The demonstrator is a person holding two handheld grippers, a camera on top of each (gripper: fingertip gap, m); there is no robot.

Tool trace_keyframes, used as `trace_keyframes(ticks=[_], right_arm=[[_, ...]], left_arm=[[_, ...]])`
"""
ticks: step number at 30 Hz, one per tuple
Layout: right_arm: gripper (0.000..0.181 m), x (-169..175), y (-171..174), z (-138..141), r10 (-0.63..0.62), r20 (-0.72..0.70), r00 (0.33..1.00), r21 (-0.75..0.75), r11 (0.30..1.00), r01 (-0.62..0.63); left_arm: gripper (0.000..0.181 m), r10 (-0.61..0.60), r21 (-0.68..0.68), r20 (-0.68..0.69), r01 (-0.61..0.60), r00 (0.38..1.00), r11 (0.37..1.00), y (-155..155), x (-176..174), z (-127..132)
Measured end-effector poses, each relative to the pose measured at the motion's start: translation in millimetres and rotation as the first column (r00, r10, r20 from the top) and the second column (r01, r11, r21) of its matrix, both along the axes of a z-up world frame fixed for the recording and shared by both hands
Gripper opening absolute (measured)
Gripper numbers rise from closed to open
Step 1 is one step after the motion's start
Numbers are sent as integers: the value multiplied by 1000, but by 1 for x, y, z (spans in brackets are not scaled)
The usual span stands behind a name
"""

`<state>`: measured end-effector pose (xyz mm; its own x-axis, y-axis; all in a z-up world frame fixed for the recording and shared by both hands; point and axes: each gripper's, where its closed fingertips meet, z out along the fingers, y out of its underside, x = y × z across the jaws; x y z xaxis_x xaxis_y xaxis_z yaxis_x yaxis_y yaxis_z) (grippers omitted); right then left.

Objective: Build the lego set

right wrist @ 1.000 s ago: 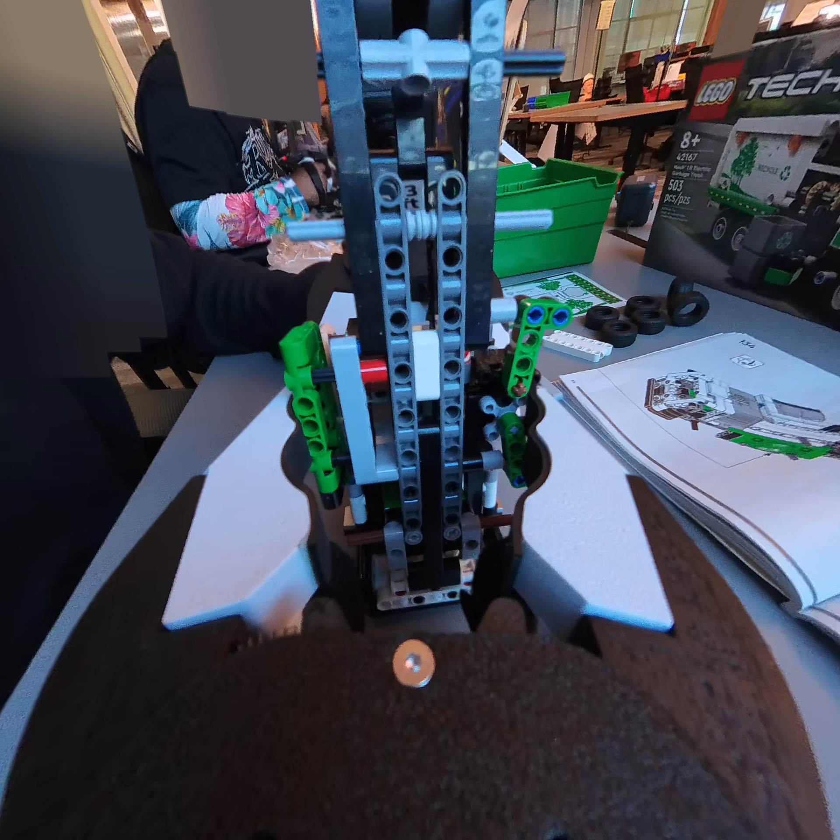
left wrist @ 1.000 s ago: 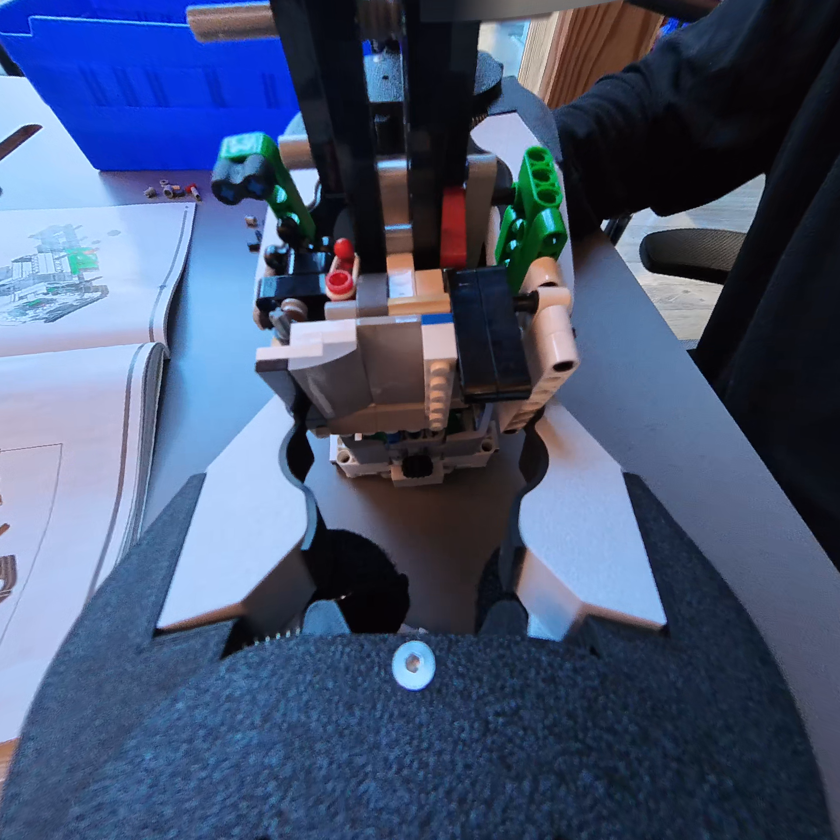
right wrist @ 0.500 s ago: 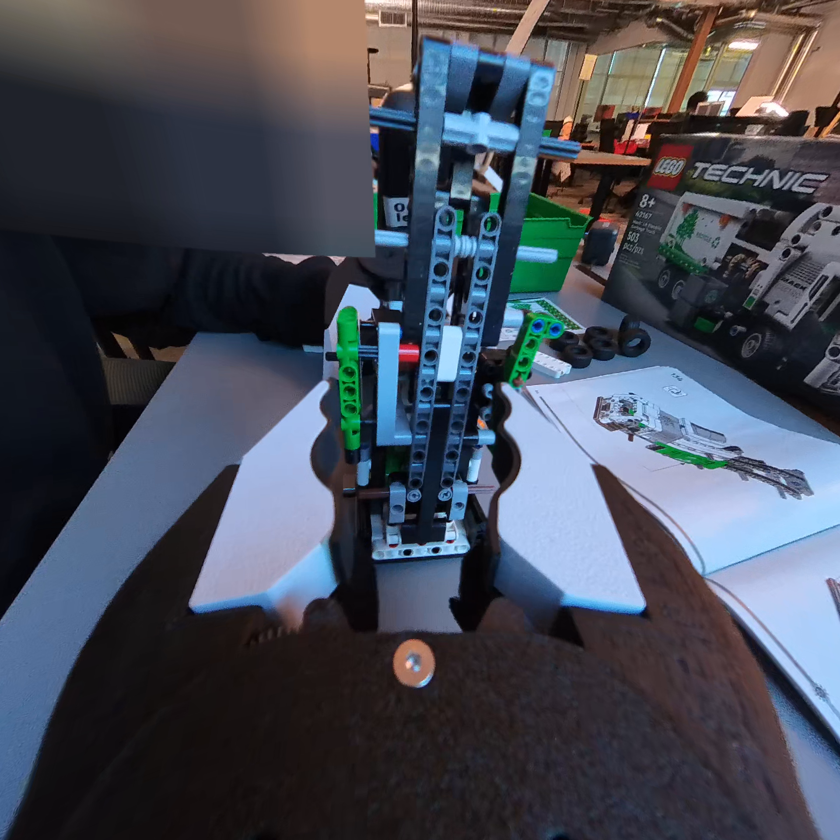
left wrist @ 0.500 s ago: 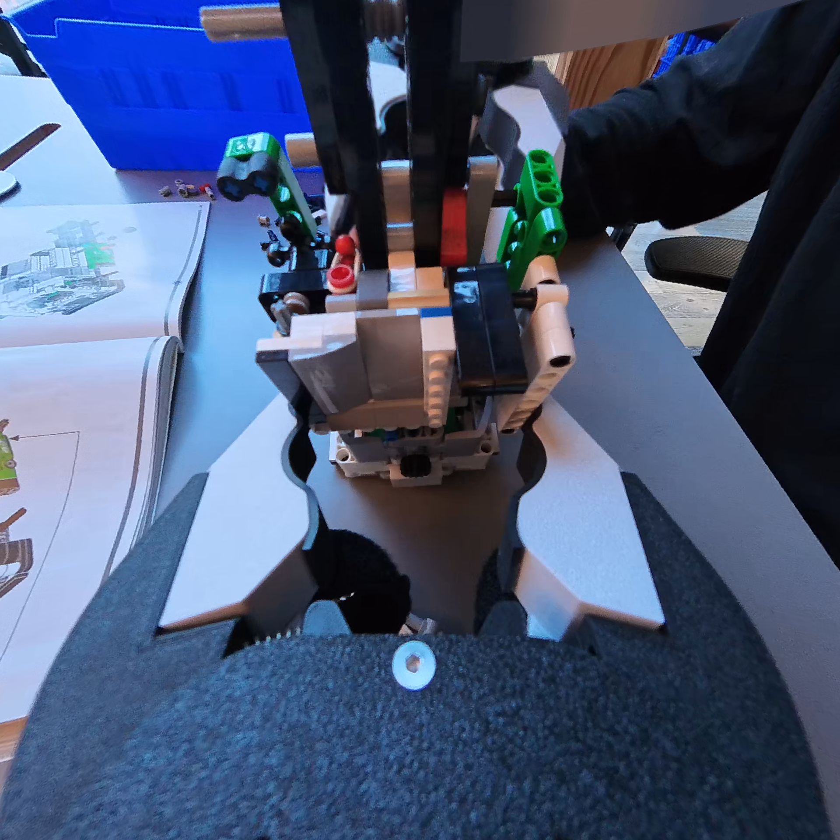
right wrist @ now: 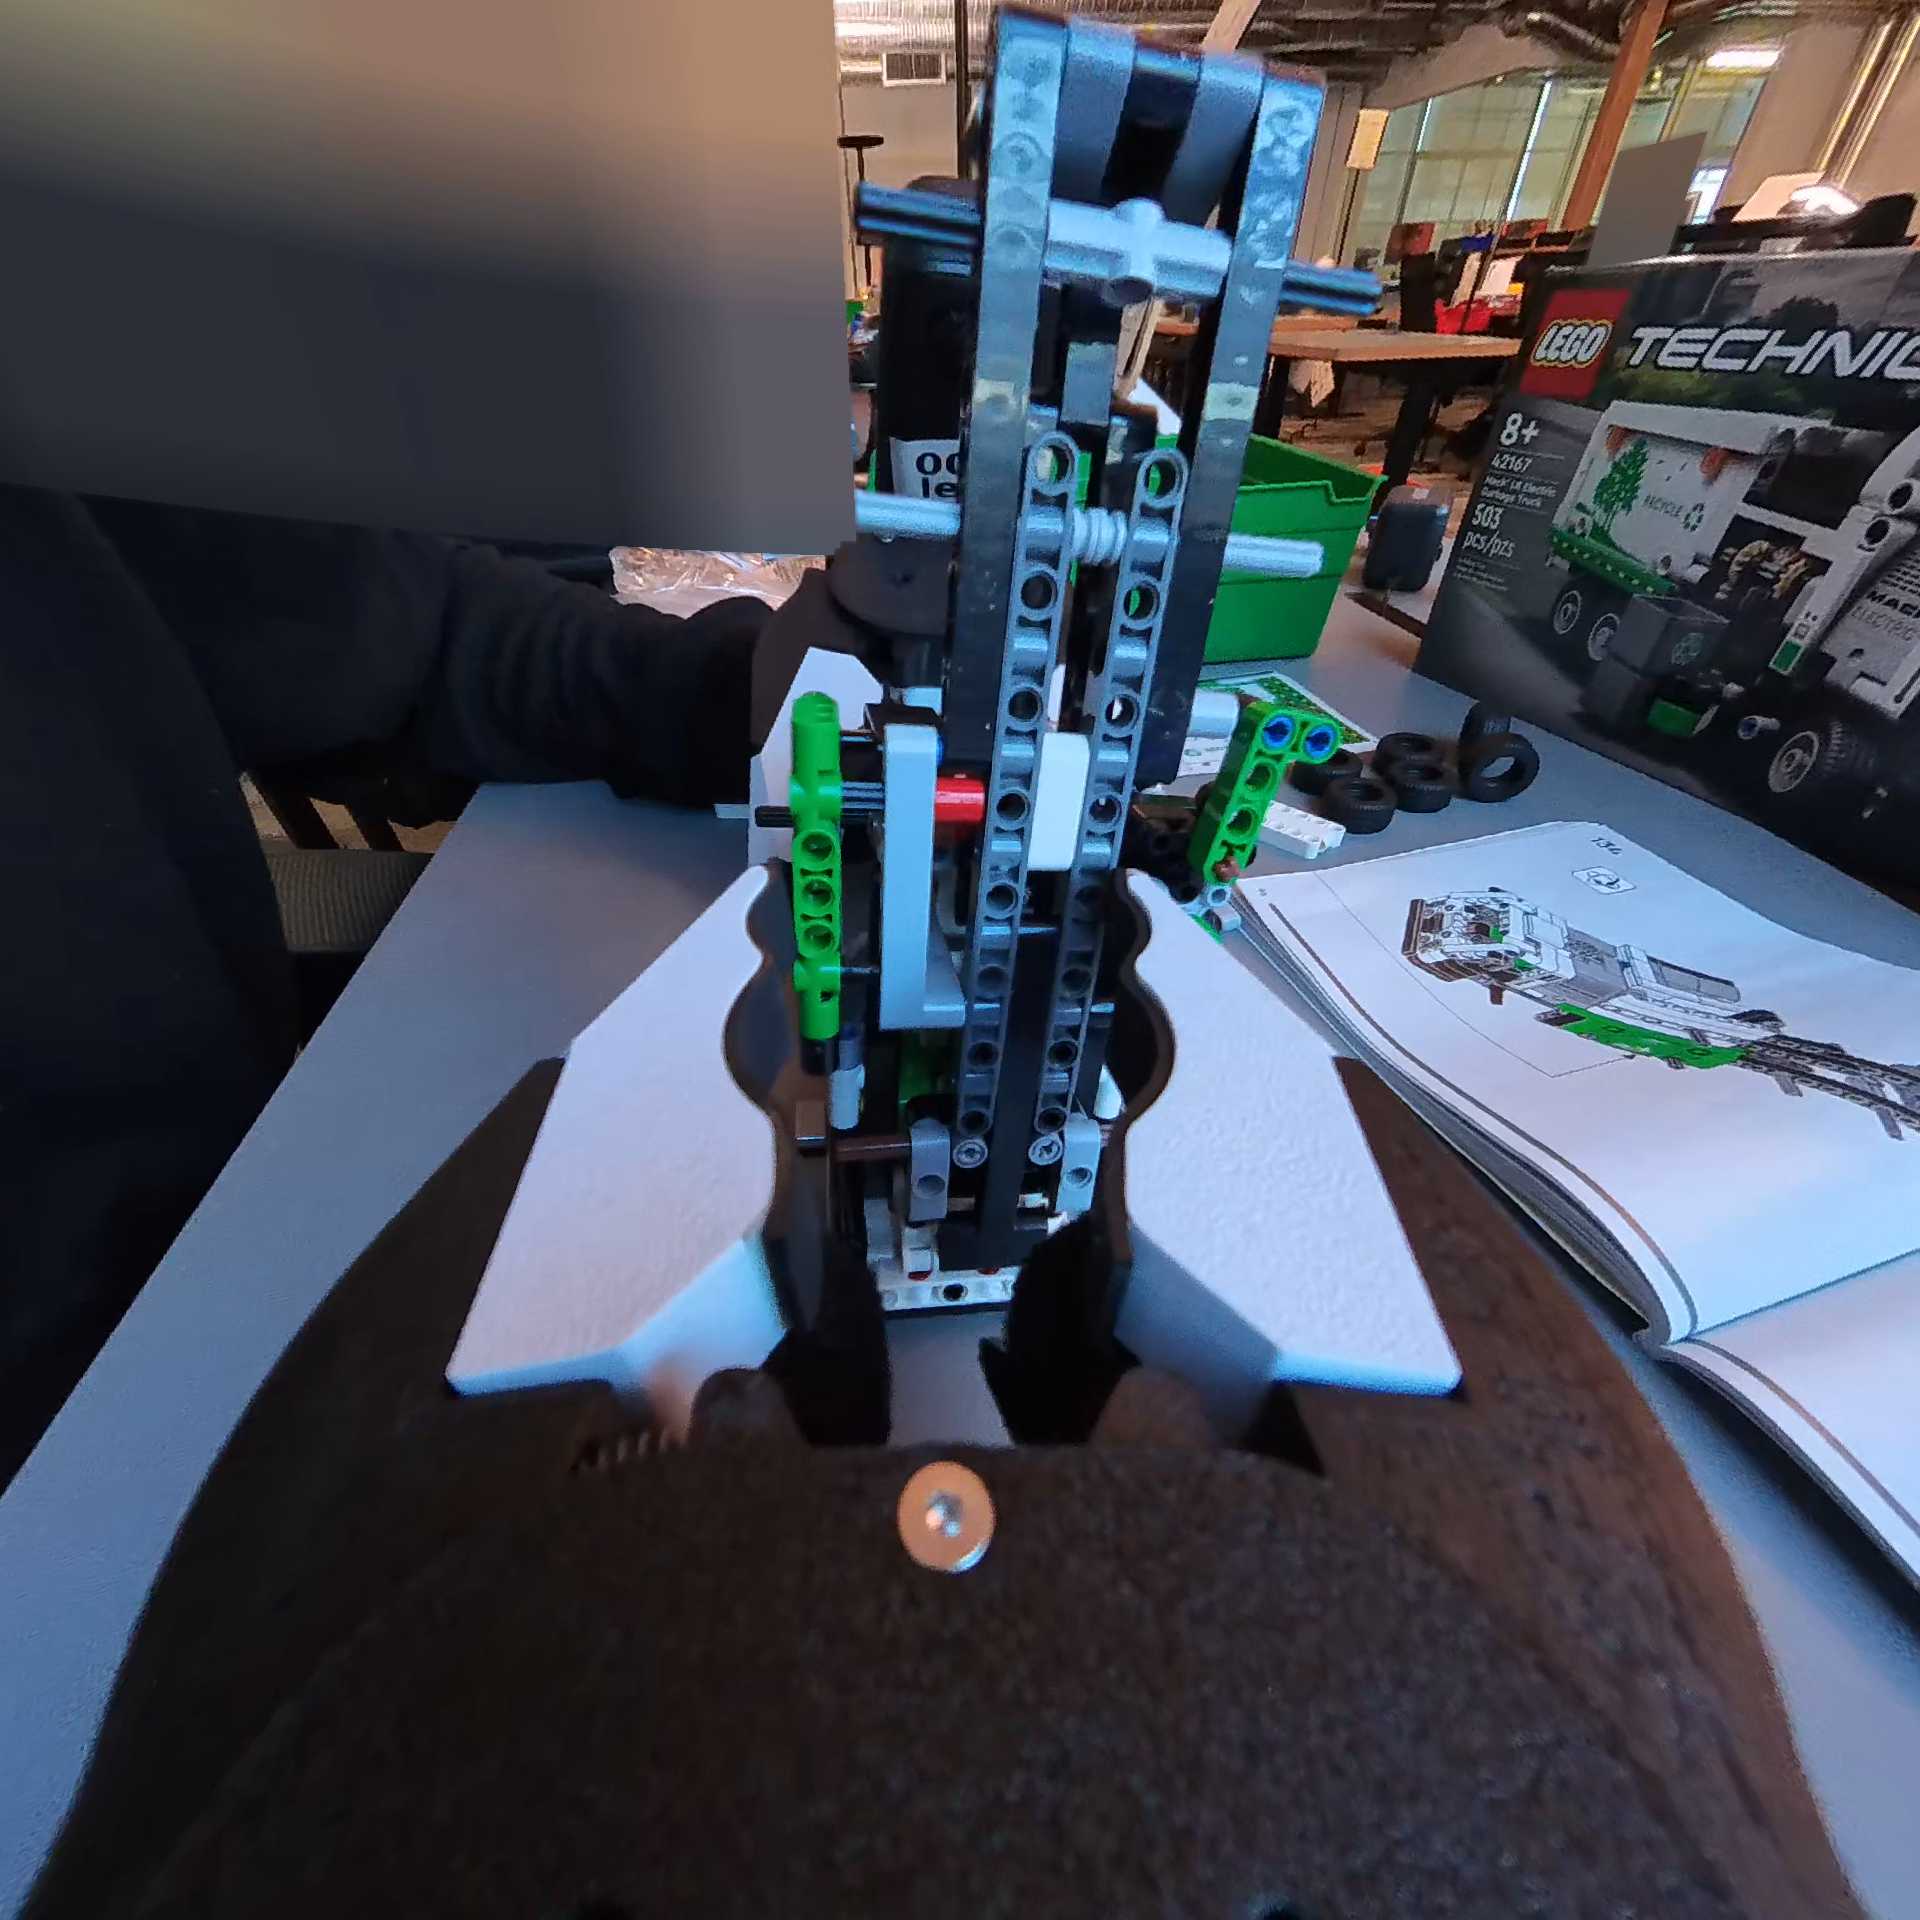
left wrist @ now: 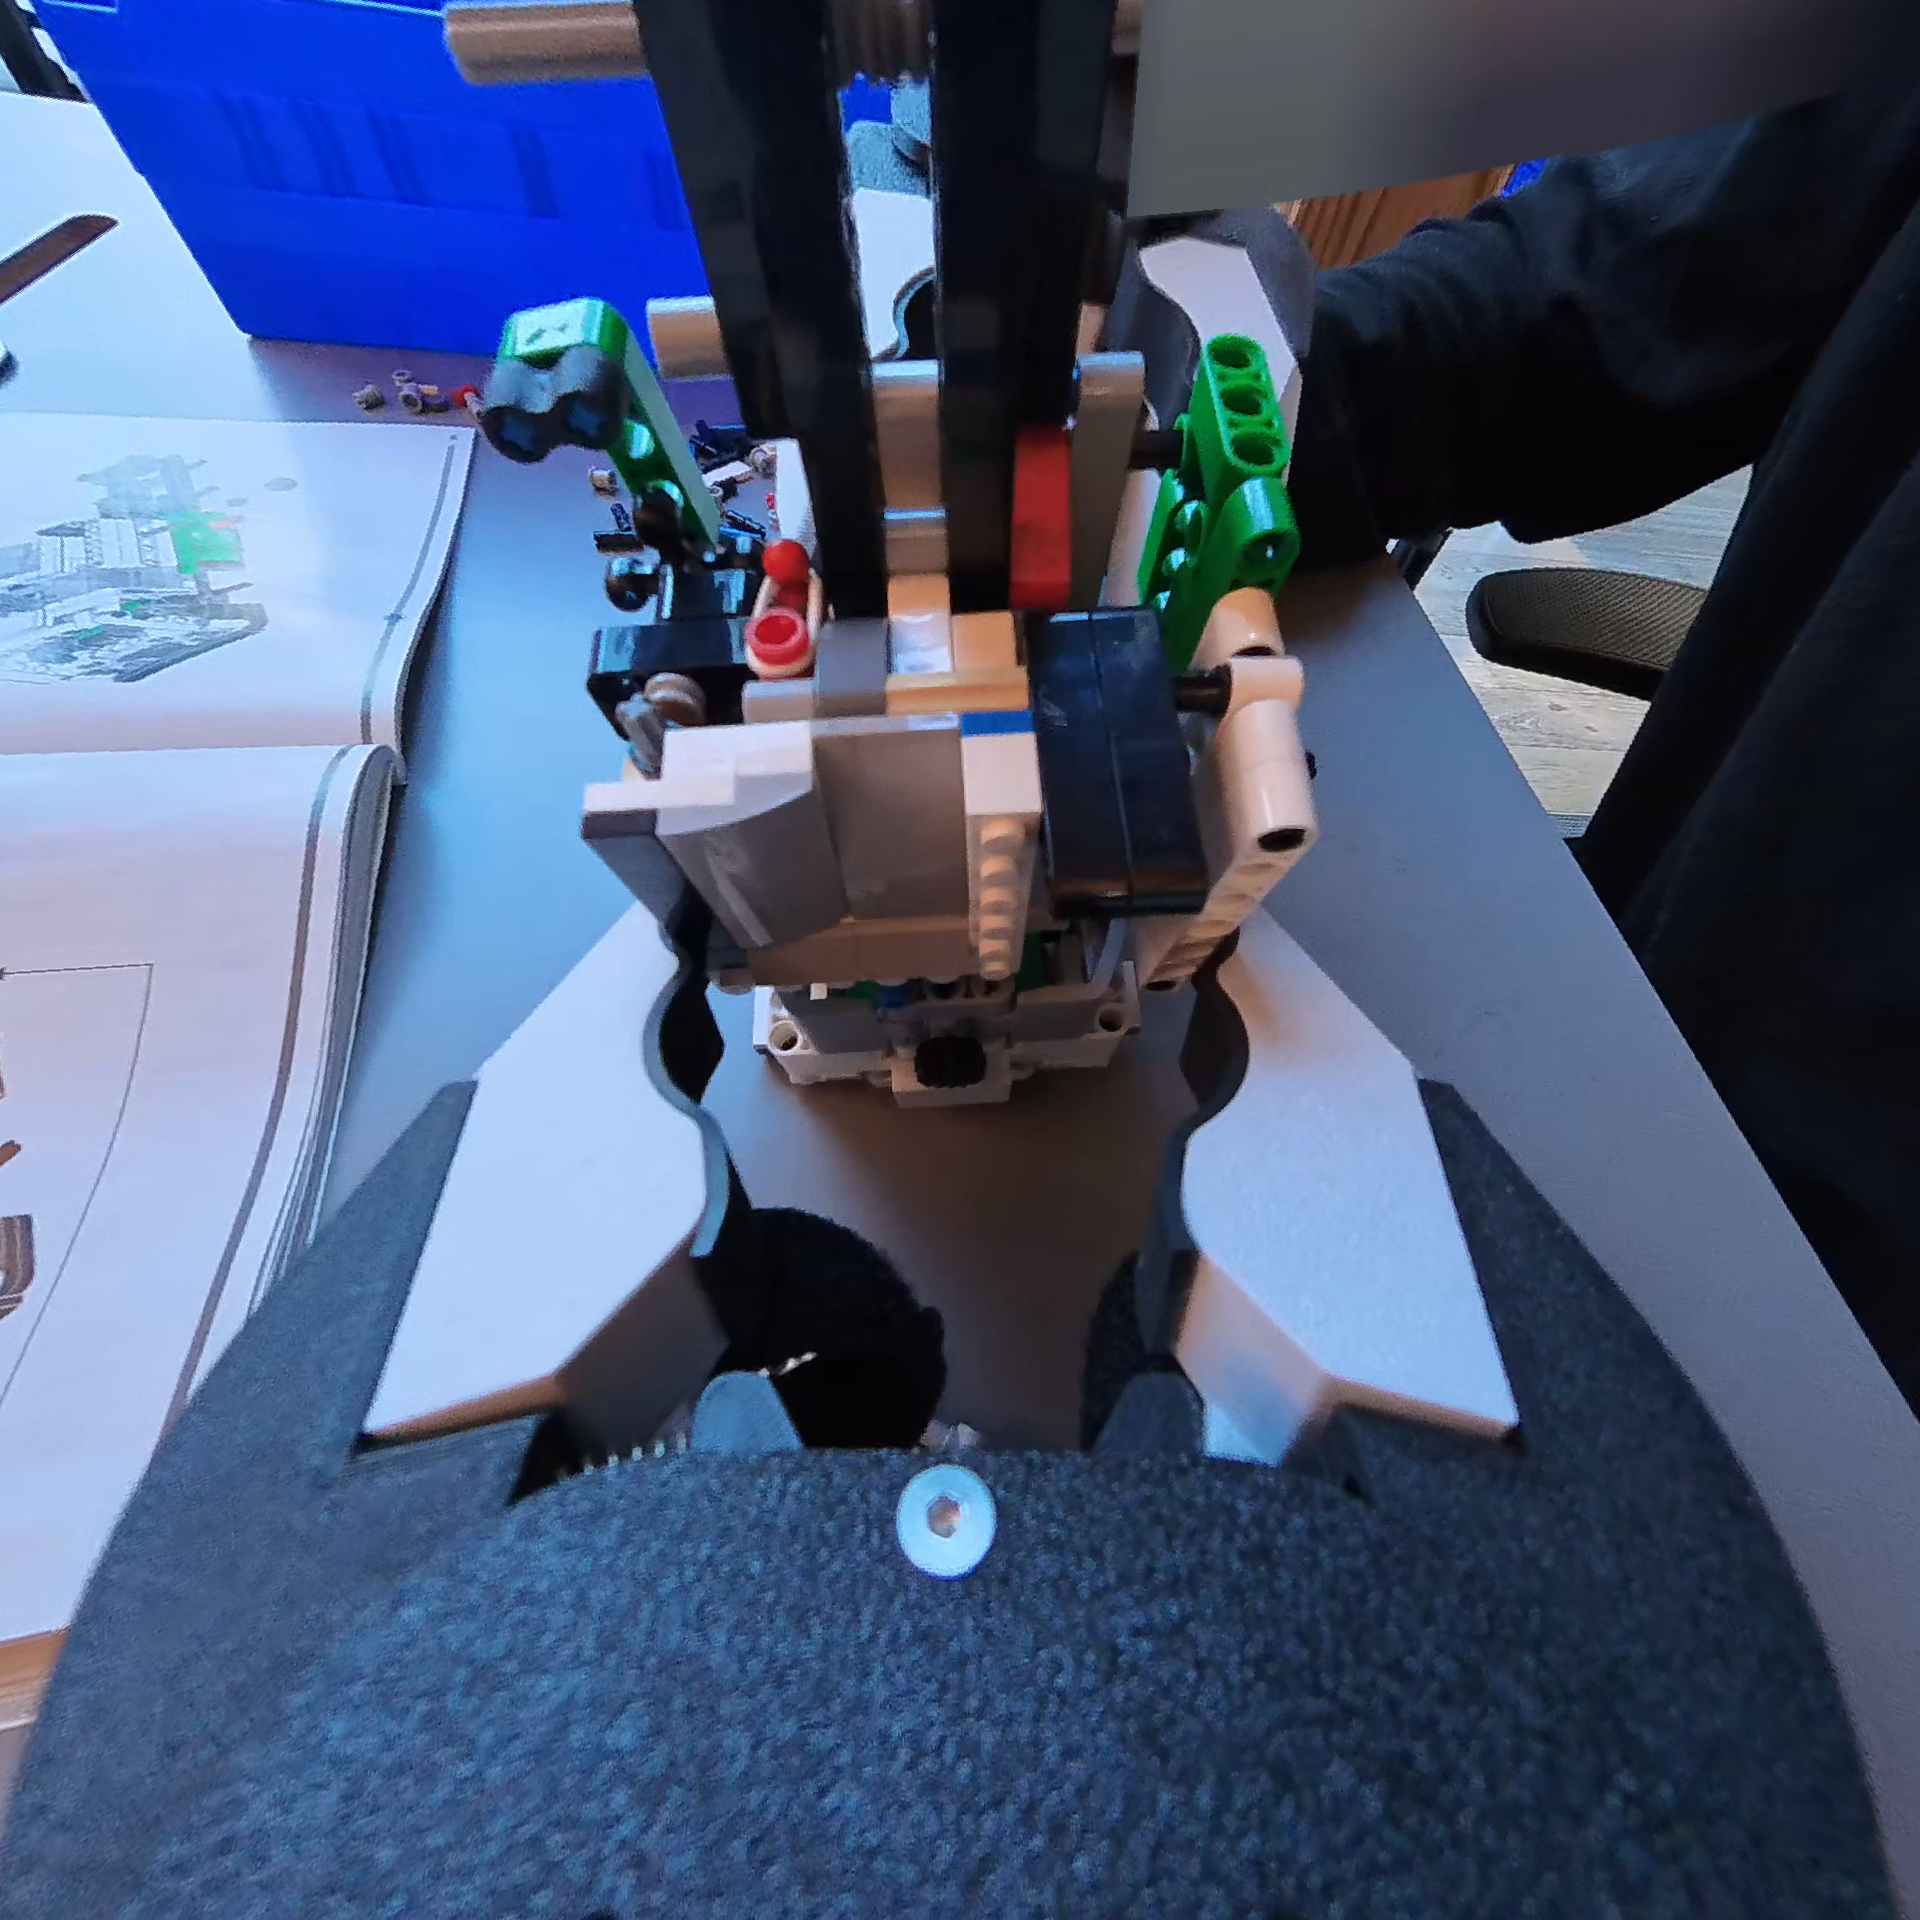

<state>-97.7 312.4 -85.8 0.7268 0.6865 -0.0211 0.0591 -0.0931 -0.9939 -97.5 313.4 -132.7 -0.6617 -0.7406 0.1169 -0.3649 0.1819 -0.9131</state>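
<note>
One lego model [right wrist: 1049,790], two bins — blue [left wrist: 416,187], green [right wrist: 1288,540] — five tyres [right wrist: 1423,774] (loose), one box [right wrist: 1704,520].

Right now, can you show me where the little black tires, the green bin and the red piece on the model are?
tires [right wrist: 1413,774], right wrist view, on the middle tire's tread.
green bin [right wrist: 1283,582], right wrist view, on its front wall.
red piece [right wrist: 958,801], right wrist view, on its side.

Both wrist views face the upright lego model [left wrist: 914,790] [right wrist: 1049,831] closely from opposite sides, low over the desk [left wrist: 1455,935].
</note>
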Motion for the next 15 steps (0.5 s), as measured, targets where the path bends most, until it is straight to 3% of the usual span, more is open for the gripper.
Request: trace_keyframes(ticks=[15], right_arm=[[58, 5, 0, 2, 17, -58, 998, 3, 1000, -17]], left_arm=[[95, 22, -34, -29, -23, 999, 999, -1, 2, 2]])
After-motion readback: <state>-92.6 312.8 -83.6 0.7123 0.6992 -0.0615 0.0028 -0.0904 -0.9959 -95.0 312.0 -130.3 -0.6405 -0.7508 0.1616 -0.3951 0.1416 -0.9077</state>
